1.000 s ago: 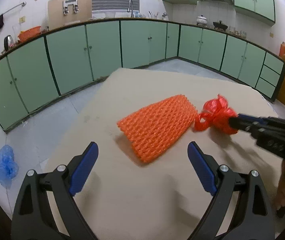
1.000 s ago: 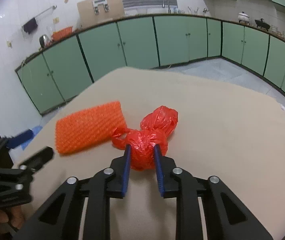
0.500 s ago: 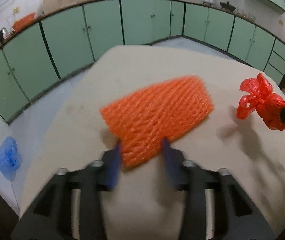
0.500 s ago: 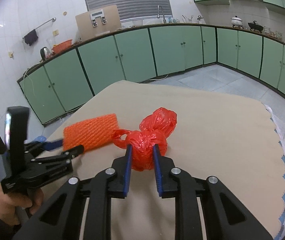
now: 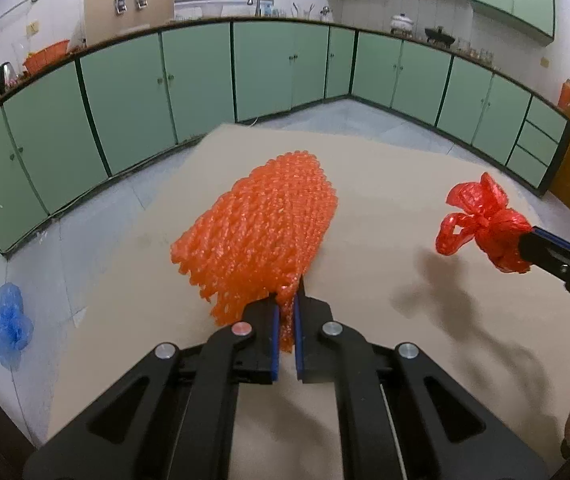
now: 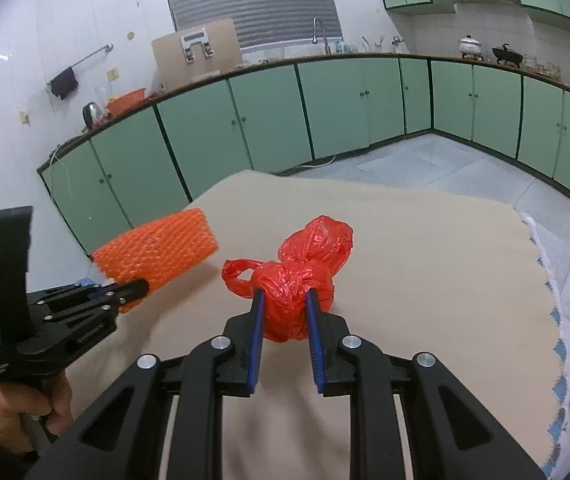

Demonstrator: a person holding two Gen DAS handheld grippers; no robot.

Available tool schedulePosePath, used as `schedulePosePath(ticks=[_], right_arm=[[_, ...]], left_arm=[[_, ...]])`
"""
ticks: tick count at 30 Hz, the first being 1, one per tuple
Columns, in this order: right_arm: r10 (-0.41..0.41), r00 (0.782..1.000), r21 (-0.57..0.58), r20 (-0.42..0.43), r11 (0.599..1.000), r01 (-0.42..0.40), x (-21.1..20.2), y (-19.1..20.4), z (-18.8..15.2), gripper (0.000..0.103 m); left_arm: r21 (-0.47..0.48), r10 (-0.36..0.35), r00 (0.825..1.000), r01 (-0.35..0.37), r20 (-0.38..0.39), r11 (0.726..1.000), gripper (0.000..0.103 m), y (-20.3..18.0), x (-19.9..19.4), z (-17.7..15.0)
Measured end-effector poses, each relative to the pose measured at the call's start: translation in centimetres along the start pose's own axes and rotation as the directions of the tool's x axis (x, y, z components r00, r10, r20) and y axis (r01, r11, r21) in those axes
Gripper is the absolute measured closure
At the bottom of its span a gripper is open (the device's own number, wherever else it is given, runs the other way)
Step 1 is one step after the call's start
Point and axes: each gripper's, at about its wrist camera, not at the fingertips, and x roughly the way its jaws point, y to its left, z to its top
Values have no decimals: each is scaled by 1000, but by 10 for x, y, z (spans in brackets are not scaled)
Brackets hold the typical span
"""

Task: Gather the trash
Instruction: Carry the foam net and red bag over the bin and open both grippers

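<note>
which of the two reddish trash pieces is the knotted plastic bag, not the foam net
The red knotted plastic bag, clamped in the right hand-held gripper. It is shiny and crinkled; the orange foam net in the left hand-held gripper is meshed.

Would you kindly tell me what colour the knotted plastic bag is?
The knotted plastic bag is bright red, best seen in the right wrist view.

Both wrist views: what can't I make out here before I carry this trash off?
- Any bin: in neither view.
- Near corner of the orange foam net: left wrist view, hidden between the left tongs, which have just been closing on it.
- Underside of the red plastic bag: right wrist view, hidden by the right tongs.
- Blue bag contents: too small.
</note>
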Motion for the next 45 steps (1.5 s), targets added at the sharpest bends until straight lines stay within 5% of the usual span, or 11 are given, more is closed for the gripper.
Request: schedulePosePath(ticks=[13, 24, 36, 41, 45], right_arm=[[-5, 996, 19, 87, 1000, 4, -80, -1, -6, 83], [-130, 984, 86, 124, 989, 120, -189, -41, -50, 83], [-356, 934, 292, 19, 896, 335, -299, -143, -150, 83], [-369, 928, 369, -52, 856, 361, -312, -170, -191, 83], [-337, 937, 440, -95, 830, 343, -308, -193, -216, 83]], left_arm=[[10, -64, 993, 63, 101, 998, 99, -33, -88, -6], [136, -220, 970, 205, 101, 969, 99, -126, -143, -32], [332, -440, 898, 421, -18, 844, 99, -286, -165, -87], [378, -483, 868, 488, -114, 787, 99, -350, -155, -123], [404, -470, 861, 506, -192, 762, 99, -391, -140, -155]])
